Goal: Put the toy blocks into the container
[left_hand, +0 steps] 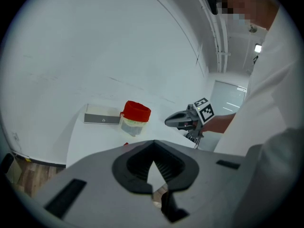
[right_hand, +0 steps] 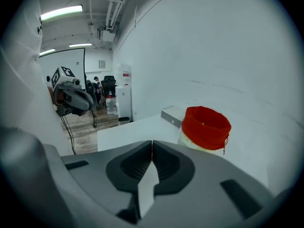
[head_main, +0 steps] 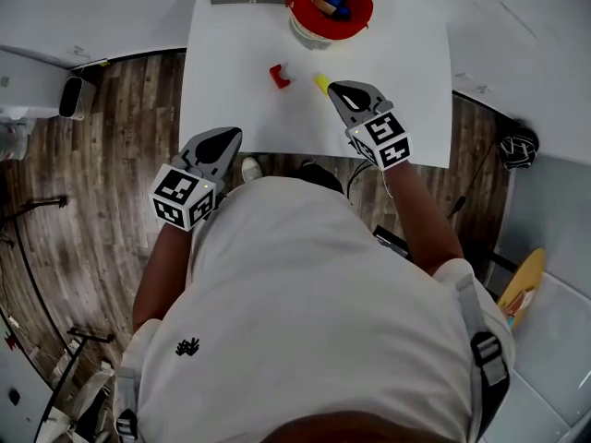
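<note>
Now, right gripper (head_main: 335, 89) closed, yellow block (head_main: 320, 82) just beside it

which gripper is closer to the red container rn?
Right. The right gripper is over the table, just short of the red container. The left gripper hangs farther back, at the table's near edge.

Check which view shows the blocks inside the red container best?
Head view: it looks straight down into the red container, so the coloured blocks inside it show. The left gripper view shows only its outer wall from the side. The right gripper view shows its wall and rim, but hardly any of the inside.
</note>
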Demonstrator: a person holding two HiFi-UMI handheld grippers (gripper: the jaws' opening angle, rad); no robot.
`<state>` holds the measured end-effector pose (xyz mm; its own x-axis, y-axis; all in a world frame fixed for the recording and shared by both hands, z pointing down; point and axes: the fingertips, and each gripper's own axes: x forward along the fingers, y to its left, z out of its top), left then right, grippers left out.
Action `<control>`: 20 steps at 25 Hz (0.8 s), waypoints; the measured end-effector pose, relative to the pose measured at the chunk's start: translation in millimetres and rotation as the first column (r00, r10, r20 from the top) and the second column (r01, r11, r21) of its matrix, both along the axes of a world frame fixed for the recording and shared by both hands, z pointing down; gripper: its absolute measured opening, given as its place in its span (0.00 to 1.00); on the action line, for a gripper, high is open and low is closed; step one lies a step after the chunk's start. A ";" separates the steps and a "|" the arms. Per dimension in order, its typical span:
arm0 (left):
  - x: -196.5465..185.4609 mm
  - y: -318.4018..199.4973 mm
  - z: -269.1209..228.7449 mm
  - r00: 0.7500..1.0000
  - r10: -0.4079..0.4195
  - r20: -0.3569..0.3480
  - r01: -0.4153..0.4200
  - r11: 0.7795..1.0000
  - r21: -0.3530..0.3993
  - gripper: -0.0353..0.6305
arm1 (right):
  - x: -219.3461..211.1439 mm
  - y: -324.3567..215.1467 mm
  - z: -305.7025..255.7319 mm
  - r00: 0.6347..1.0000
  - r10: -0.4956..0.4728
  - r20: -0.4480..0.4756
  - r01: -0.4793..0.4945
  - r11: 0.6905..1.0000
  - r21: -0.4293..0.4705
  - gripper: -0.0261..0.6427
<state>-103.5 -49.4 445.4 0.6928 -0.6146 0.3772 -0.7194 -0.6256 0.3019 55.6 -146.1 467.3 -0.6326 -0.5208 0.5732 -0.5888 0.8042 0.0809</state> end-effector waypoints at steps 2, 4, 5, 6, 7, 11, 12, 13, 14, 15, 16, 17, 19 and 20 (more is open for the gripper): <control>0.1 1.6 0.8 1.000 0.010 0.001 -0.010 1.000 0.001 0.06 | -5.0 22.8 11.5 1.000 0.006 0.026 -0.005 1.000 -0.026 0.05; -0.2 2.3 1.0 1.000 0.017 -0.003 -0.017 1.000 0.003 0.06 | -8.2 41.3 24.3 0.999 0.016 0.041 -0.014 0.999 -0.053 0.05; -0.3 2.5 0.8 1.000 0.019 -0.005 -0.019 1.000 0.005 0.06 | -9.3 48.4 30.5 0.999 0.020 0.045 -0.017 0.998 -0.064 0.05; -0.3 2.9 0.6 1.000 0.022 -0.007 -0.022 1.000 0.006 0.06 | -10.0 53.9 36.3 0.999 0.024 0.046 -0.020 0.997 -0.074 0.05; -0.6 3.7 0.8 1.000 0.026 -0.008 -0.026 1.000 0.006 0.06 | -10.1 58.2 41.6 0.999 0.028 0.045 -0.024 0.996 -0.082 0.06; -3.3 5.6 6.4 0.999 0.036 -0.003 -0.036 0.999 -0.006 0.06 | -2.4 59.2 62.4 0.998 0.059 0.019 -0.058 0.995 -0.087 0.08; -4.3 6.1 7.7 0.999 0.034 -0.002 -0.034 0.999 -0.010 0.06 | 1.3 57.0 68.3 0.997 0.070 0.009 -0.069 0.993 -0.093 0.11; -5.4 6.7 8.5 1.000 0.030 -0.003 -0.030 0.999 -0.013 0.06 | 4.9 54.4 74.1 0.997 0.080 -0.001 -0.080 0.992 -0.100 0.14; -6.5 7.0 8.7 1.000 0.026 -0.003 -0.026 1.000 -0.016 0.06 | 8.3 51.4 79.7 0.996 0.088 -0.012 -0.089 0.990 -0.106 0.15; -7.1 7.3 8.4 1.000 0.024 -0.003 -0.024 1.000 -0.018 0.06 | 11.4 48.2 85.2 0.995 0.095 -0.025 -0.097 0.989 -0.109 0.15; -7.2 7.7 7.9 1.000 0.023 -0.003 -0.023 1.000 -0.019 0.06 | 14.7 45.0 90.8 0.994 0.101 -0.038 -0.105 0.988 -0.113 0.15; -6.7 8.4 7.3 1.000 0.024 -0.003 -0.024 1.000 -0.019 0.06 | 18.0 41.6 96.1 0.993 0.108 -0.048 -0.113 0.987 -0.115 0.15; -6.5 9.3 7.0 1.000 0.030 -0.002 -0.030 0.999 -0.017 0.06 | 24.2 32.8 105.2 0.990 0.126 -0.064 -0.132 0.985 -0.112 0.15; -7.6 9.5 7.7 0.999 0.032 0.000 -0.032 0.999 -0.018 0.06 | 26.4 27.5 109.2 0.988 0.137 -0.071 -0.144 0.984 -0.109 0.16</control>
<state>-111.0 -40.0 453.1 0.7117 -0.5855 0.3881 -0.6994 -0.6425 0.3132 82.0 -118.6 576.5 -0.5186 -0.5311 0.6701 -0.6930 0.7201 0.0344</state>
